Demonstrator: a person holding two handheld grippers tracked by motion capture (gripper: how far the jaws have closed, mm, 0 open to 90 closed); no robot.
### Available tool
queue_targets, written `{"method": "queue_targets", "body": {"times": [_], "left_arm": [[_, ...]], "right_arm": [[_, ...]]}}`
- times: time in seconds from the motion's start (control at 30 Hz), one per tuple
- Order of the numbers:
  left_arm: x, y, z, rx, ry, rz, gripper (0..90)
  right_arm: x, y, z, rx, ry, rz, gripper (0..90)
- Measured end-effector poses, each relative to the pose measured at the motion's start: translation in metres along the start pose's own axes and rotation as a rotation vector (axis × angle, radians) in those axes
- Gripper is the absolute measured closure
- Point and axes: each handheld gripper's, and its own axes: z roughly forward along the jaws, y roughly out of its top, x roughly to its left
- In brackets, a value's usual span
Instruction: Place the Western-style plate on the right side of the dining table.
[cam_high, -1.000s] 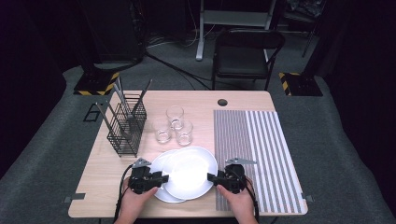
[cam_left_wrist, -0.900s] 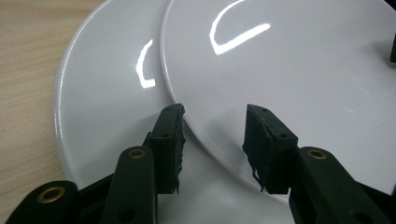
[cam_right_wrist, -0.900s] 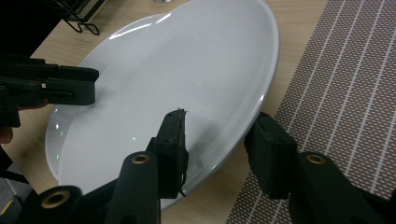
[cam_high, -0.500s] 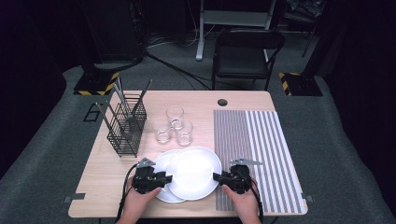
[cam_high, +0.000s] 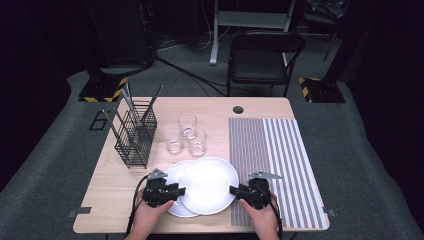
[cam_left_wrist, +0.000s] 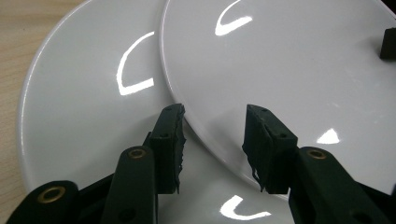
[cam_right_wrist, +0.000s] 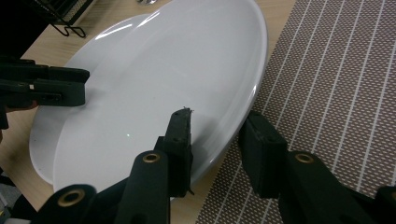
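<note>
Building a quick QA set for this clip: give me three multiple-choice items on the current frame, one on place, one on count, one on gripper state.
1. Where is the rack?
A. left part of the table
B. on the mat
C. on the chair

2. How many glasses stand behind the plates?
A. one
B. three
C. five

3. How do the jaws of the left gripper stand at the top plate?
A. open, astride its rim
B. shut, off the plate
C. shut on a glass

Answers:
1. A: the high view shows it on bare wood at the left, away from the mat.
2. B: three clear glasses stand in a cluster.
3. A: the left gripper view shows a gap between the jaws with the rim in it.
</note>
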Motion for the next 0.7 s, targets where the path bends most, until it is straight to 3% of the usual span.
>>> {"method": "queue_targets", "body": {"times": [0.7], "left_arm": [[-0.0035, 0.0000, 0.0014, 0.010, -0.043, -0.019, 51.6]], "right_arm": [[-0.0053, -0.0076, 0.0059, -0.004, 0.016, 0.031, 60.4]]}}
